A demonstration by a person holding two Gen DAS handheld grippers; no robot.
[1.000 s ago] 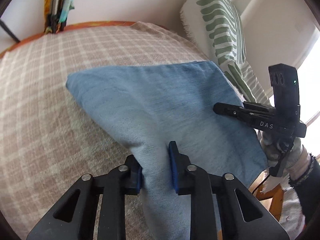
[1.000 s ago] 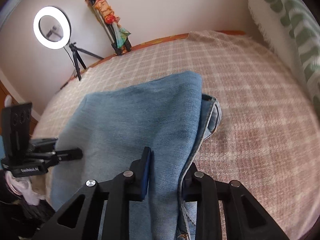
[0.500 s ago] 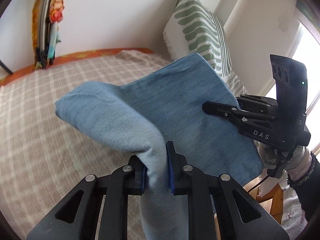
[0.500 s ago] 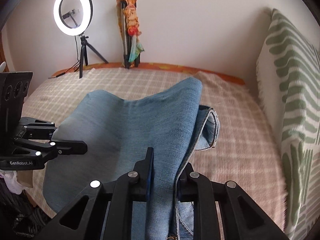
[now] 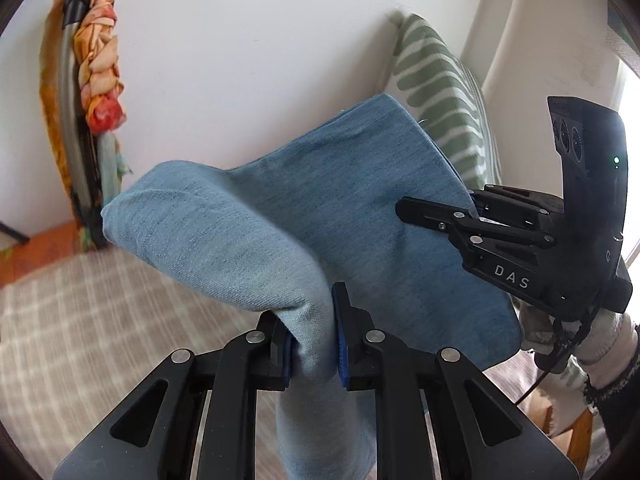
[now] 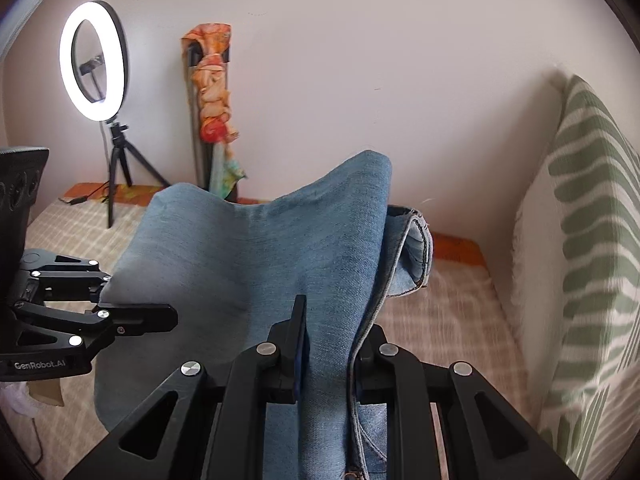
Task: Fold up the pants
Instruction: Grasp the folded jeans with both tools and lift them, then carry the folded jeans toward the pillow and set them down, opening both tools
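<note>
The folded light-blue denim pants (image 5: 340,224) hang in the air between both grippers, above the checked bedspread (image 5: 80,320). My left gripper (image 5: 311,332) is shut on the pants' left edge, with cloth bunched between its blue pads. My right gripper (image 6: 330,344) is shut on the right edge, where the stitched hem (image 6: 420,252) curls over. The right gripper also shows in the left wrist view (image 5: 472,216), and the left gripper in the right wrist view (image 6: 132,318). The pants (image 6: 260,264) sag in the middle.
A green-striped white pillow (image 6: 588,264) stands against the wall on the right. A lit ring light on a tripod (image 6: 94,64) and a cloth-wrapped pole (image 6: 210,108) stand at the far wall. The bed's orange edge (image 6: 456,248) runs along the wall.
Both grippers have lifted the pants off the bed and tilted upward. The cloth lay spread on the bedspread a second ago and now hangs clear of it.
</note>
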